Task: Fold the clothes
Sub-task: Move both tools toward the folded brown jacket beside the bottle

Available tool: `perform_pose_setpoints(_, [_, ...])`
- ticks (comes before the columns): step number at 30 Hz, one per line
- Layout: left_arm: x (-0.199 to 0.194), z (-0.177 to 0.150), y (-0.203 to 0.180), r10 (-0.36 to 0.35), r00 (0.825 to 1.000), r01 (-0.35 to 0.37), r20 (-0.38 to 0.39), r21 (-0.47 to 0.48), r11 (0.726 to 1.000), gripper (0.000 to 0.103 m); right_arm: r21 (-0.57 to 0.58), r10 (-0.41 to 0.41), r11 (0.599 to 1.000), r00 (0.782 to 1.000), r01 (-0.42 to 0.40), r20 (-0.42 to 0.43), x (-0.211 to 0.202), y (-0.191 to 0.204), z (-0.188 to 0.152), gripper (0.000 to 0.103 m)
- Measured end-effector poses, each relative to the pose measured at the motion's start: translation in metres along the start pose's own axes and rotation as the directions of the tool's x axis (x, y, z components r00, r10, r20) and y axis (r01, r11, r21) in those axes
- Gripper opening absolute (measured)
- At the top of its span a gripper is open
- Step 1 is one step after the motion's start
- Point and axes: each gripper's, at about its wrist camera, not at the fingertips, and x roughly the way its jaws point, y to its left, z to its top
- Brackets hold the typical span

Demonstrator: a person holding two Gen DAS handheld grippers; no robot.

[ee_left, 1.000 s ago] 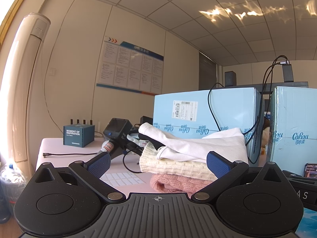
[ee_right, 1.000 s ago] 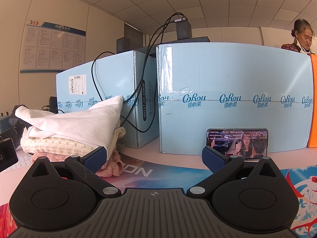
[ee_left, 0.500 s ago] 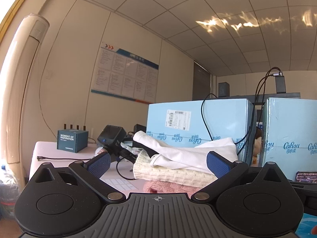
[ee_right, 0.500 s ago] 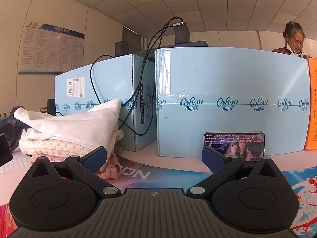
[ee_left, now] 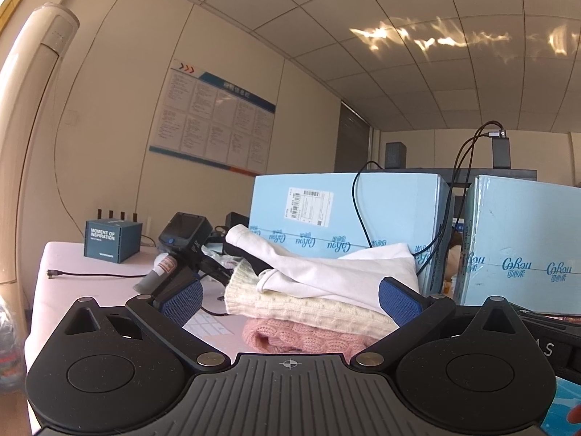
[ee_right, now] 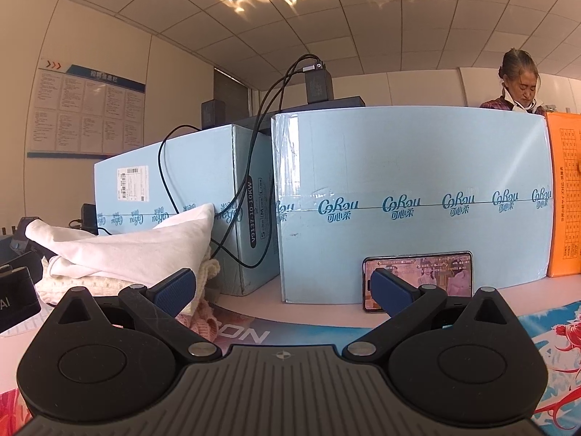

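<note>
Two pale blue cartons stand side by side at the back of the surface (ee_left: 65,261): the left carton (ee_left: 348,214) bears a shipping label, and the right carton (ee_right: 414,203) carries a row of printed brand marks. Black cables (ee_right: 250,167) hang down the gap between them from an adapter (ee_right: 319,85) on top. An orange box (ee_right: 564,196) stands just beside the right carton, and a woman (ee_right: 519,85) is seen behind it.

The folded clothes form a stack in front of the left carton, on the surface: a white garment (ee_left: 337,272) on top, a cream knit sweater (ee_left: 301,305) beneath it, and a pink knit sweater (ee_left: 305,338) at the bottom. The stack rests untouched.

The left tongs (ee_left: 289,299) hover near the stack, spread wide with nothing between the blue pads. The right tongs (ee_right: 283,287) are likewise spread wide and hold nothing, pointing at the cartons with the stack off to their left.

A phone (ee_right: 417,281) with a lit screen leans on its long edge against the right carton. On the left part of the surface sit a small dark blue box (ee_left: 112,240) and a black handheld device (ee_left: 187,234), with a loose black cable (ee_left: 94,274) lying nearby.
</note>
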Motion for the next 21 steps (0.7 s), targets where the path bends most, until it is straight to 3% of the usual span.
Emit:
perform_pose_setpoints(7, [0.009, -0.001, 0.007, -0.019, 0.998, 0.016, -0.068, -0.049, 0.999, 0.103, 0.040, 0.007, 0.999, 0.999, -0.006, -0.039, -0.017, -0.010, 0.004, 0.103])
perform_pose_setpoints(12, [0.006, -0.002, 0.011, -0.049, 0.997, 0.044, -0.055, -0.079, 0.996, 0.103, 0.080, 0.012, 0.997, 0.998, -0.007, -0.061, -0.042, -0.024, 0.007, 0.103])
perform_pose_setpoints(17, [-0.008, -0.001, 0.005, -0.162, 0.987, 0.161, -0.008, -0.051, 0.986, 0.103, 0.119, 0.029, 0.993, 0.996, -0.019, -0.084, -0.077, -0.044, 0.010, 0.103])
perform_pose_setpoints(21, [-0.028, -0.001, -0.014, -0.295, 0.955, 0.295, 0.023, 0.011, 0.955, 0.103, 0.129, 0.049, 0.991, 0.992, -0.033, -0.115, -0.111, -0.075, 0.008, 0.103])
